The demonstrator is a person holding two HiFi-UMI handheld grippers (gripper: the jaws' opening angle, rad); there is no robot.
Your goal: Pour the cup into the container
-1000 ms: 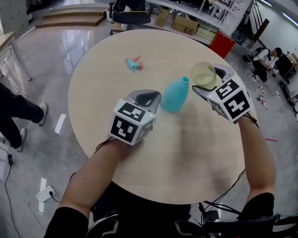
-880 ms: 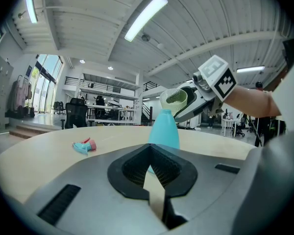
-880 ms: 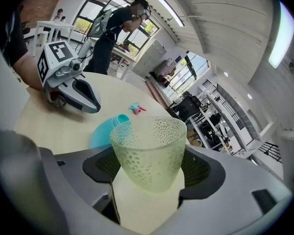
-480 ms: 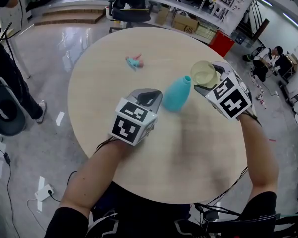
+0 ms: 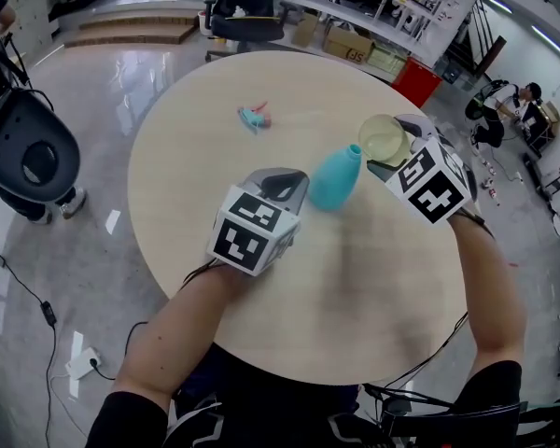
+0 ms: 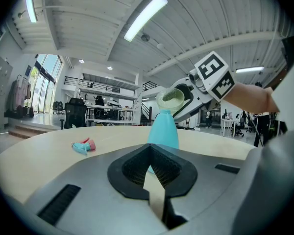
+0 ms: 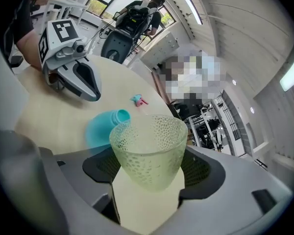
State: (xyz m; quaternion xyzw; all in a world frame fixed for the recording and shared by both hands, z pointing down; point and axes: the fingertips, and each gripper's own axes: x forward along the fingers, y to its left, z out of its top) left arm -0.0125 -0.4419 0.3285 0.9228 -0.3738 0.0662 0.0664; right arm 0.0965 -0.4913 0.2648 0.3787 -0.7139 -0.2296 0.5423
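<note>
**Cup held at the mouth of the teal container, 2 hand-held grippers over a round table**

The right gripper pinches a pale green, dimpled, translucent cup low on its wall, 1 jaw on each side, with the open rim facing the camera. Whether the cup holds anything cannot be told. The left gripper carries nothing: its 2 jaws are pressed together, with only a thin wedge of tabletop showing between the black pads. In the head view it sits low over the table, just beside the container's base.

The teal container, a bottle with a wide body and a narrow open neck, stands upright on the table between the 2 grippers. In the left gripper view the cup hangs directly above the neck. In the right gripper view the cup's rim lies just beside the bottle's mouth.

The round, light wood table also bears 1 small teal-and-pink object, well apart from the container on the far side. Beyond the table stand a black office chair and a red bin on a glossy floor.
</note>
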